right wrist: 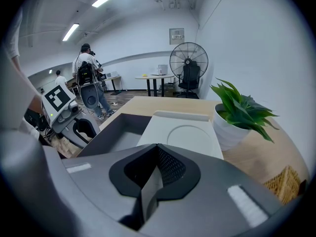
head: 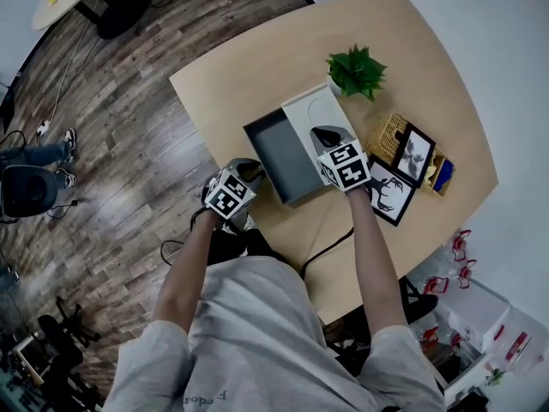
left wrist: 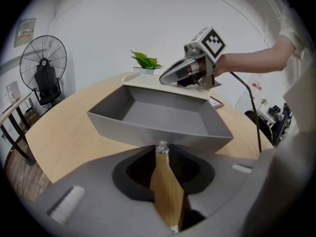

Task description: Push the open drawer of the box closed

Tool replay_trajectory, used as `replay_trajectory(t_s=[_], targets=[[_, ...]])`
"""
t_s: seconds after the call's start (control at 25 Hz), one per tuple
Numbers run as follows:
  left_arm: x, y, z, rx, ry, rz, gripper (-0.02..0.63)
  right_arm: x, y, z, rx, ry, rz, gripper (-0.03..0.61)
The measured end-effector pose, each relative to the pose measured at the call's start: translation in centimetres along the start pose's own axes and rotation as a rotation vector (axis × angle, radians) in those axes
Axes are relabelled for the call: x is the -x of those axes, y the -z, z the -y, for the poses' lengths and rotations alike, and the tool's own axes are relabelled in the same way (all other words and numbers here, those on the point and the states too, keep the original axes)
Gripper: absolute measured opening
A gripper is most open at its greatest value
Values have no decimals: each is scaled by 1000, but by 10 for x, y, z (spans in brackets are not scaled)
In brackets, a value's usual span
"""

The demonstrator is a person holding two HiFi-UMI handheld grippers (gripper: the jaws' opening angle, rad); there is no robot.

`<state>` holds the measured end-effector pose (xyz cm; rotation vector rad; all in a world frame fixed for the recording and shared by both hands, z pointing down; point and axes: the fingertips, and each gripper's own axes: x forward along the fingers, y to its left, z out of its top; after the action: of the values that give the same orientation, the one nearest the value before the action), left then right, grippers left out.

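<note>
the gray drawer (head: 279, 144) sticks far out of the white box (head: 319, 108) on the wood table (head: 223, 84). the left gripper (head: 249, 174) is right at the drawer's outer front wall. in the left gripper view its fingers (left wrist: 148, 167) are pressed together at the tips, and the tips touch the middle of that wall (left wrist: 148, 132). a tiny shiny bit sits at the tips. i cannot tell if it is a knob.

the right gripper (head: 322, 136) lies on the flat top of the box. its fingers (right wrist: 170, 164) are closed too, with nothing in them.

a green plant (head: 356, 71) in a white pot stands just behind the box. a woven basket (head: 386, 131) and two picture frames (head: 414, 154) sit beside the box, on the right gripper's side.

the left gripper view looks inside the drawer (left wrist: 163, 115), and its gray floor is bare. the right gripper (left wrist: 170, 75) shows there on the box top. the right gripper view shows a round mark on the box top (right wrist: 187, 135), a standing fan (right wrist: 188, 60) and people (right wrist: 86, 70) far back in the room. the head view shows none of those.
</note>
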<state>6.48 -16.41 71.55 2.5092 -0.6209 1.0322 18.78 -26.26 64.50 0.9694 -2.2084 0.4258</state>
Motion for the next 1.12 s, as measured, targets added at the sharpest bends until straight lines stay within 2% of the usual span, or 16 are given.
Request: replay_trajectory(t_s=[0.44,0.76,1.12], targets=[[0,0,0,3,-7,-17,126,0,0,1,1,3,-3,2],[2,-9,-1,-17,-14,10,126,-1,1,2,4,3,-4,2],[2,-9,6,-14,1,3,126,-1,2,0,-1,1,-5,2]])
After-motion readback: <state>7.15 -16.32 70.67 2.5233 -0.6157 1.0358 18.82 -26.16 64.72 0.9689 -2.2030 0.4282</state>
